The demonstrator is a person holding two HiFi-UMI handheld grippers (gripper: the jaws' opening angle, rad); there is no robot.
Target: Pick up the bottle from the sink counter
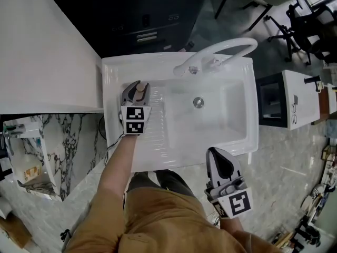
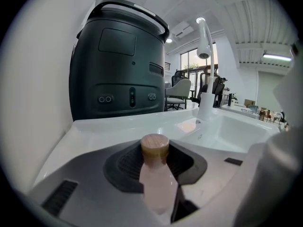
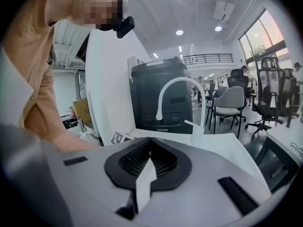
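A small pale pink bottle (image 1: 140, 89) with a tan cap stands on the left ledge of the white sink counter (image 1: 117, 70). My left gripper (image 1: 136, 87) is shut on it. In the left gripper view the bottle (image 2: 158, 181) sits upright between the black pads (image 2: 124, 167), which touch both its sides. My right gripper (image 1: 221, 161) hangs off the counter's front right edge with its jaws together and nothing in them. In the right gripper view (image 3: 147, 161) the pads meet, facing the sink.
The sink basin (image 1: 231, 112) with its drain (image 1: 198, 102) lies right of the bottle. A curved white faucet (image 1: 224, 50) stands at the back edge. A white panel (image 1: 42, 46) borders the counter's left side. A large black machine (image 2: 118, 60) stands behind it.
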